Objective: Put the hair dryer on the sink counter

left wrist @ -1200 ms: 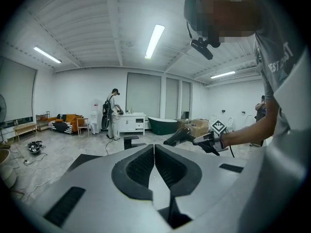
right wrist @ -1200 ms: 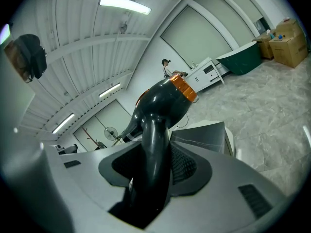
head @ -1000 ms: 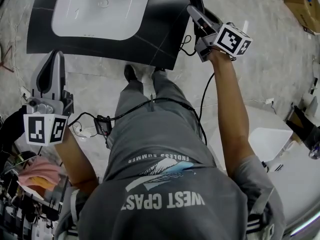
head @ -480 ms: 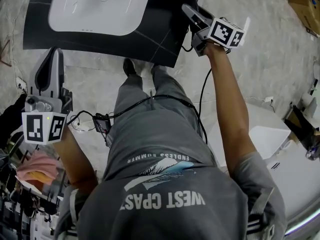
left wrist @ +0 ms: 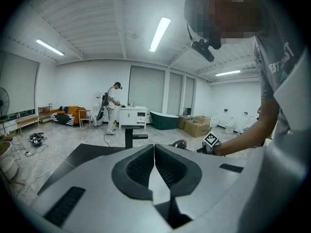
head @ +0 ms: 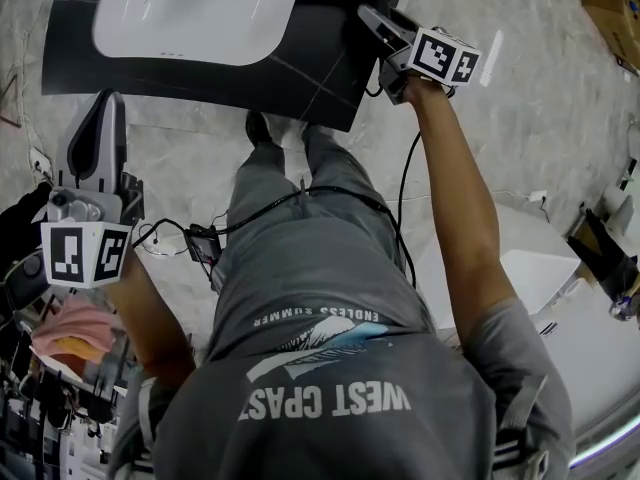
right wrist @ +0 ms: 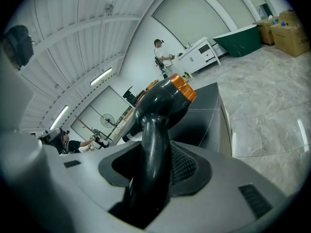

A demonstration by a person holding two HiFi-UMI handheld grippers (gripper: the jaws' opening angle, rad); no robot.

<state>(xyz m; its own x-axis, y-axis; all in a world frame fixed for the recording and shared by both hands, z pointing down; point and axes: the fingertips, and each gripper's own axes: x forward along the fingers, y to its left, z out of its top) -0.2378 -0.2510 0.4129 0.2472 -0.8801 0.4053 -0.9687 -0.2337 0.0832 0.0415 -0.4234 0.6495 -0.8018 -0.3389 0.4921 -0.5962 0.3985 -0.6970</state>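
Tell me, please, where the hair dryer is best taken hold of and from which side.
Take the hair dryer by its handle, coming from the handle's free end, as the right gripper does now. The handle is a slim round bar that fits between the two pads; the body with the orange ring looks too bulky to clamp. Held so, the body juts clear ahead of the jaws.
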